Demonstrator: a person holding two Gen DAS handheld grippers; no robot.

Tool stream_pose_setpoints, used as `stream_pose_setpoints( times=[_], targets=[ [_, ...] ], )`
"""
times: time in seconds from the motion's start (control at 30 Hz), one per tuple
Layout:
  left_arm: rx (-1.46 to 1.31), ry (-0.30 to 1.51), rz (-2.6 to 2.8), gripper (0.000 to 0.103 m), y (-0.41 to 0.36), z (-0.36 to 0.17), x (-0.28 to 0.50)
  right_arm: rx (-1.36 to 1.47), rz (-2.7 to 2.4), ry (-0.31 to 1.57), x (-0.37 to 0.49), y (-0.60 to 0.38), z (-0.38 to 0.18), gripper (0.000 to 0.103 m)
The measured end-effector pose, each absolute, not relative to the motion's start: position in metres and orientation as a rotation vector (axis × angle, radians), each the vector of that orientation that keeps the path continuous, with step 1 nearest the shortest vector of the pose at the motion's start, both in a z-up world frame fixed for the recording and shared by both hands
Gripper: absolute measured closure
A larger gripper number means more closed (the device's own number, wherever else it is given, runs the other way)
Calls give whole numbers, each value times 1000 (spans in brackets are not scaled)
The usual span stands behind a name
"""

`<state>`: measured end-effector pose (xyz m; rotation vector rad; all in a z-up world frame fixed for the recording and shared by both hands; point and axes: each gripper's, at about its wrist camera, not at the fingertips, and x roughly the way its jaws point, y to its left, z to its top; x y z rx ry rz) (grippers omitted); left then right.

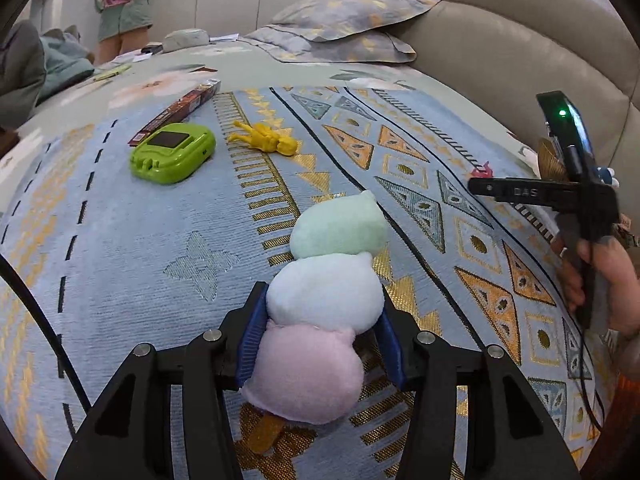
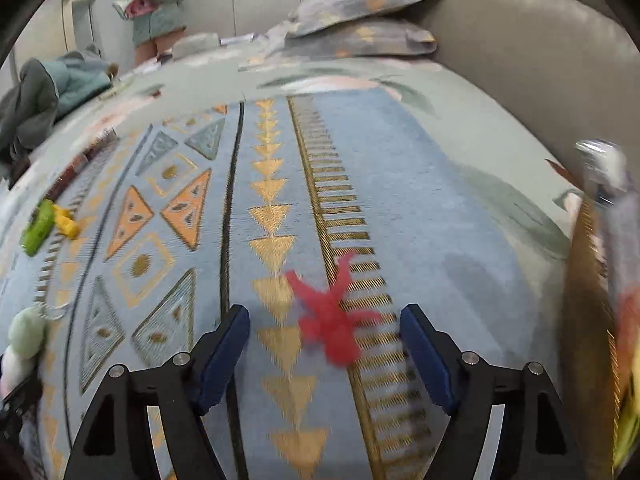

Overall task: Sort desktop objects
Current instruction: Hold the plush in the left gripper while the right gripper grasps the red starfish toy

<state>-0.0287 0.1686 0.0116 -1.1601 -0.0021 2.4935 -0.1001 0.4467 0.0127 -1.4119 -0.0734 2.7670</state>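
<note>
Right claw (image 2: pixel 324 354) spread wide, blurred red figure (image 2: pixel 330 320), possibly a toy, between its pads, patterned blanket (image 2: pixel 420 208)

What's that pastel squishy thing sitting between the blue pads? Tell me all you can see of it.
It is a plush toy shaped like three soft balls on a stick: mint green at the far end, white in the middle, pink nearest the camera, with a tan stick poking out below. The fabric looks fuzzy. It lies flat on the patterned blue rug, lengthwise between the left gripper's fingers. The blue pads sit against its white and pink sections, seemingly pinching it. In the right wrist view it shows only at the left edge.
</note>
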Motion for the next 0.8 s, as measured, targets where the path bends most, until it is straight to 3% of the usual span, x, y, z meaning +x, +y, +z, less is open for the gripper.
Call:
stream_pose_setpoints(
  times=[0.3, 0.33, 0.4, 0.43, 0.47, 0.57, 0.8],
  targets=[
    [-1160, -39, 2482, 55, 166, 10, -31, -1434, 2763, -69, -100, 449, 12, 25],
    [-1160, -42, 2482, 55, 166, 10, -31, -1425, 2766, -64, -98, 450, 13, 29],
    [-1156, -55, 2479, 55, 165, 10, -31, -1402, 2780, -59, -92, 451, 15, 47],
    [-1155, -60, 2478, 55, 164, 9, -32, -1399, 2786, -66, -90, 449, 15, 62],
    [-1154, -66, 2478, 55, 163, 9, -32, -1396, 2794, -86, -87, 447, 15, 66],
    [-1153, -65, 2478, 55, 163, 8, -33, -1389, 2837, -138, -78, 438, 17, 68],
    [-1164, -43, 2485, 55, 166, 8, -32, -1487, 2923, -30, 2, 430, 23, 68]
  ],
)
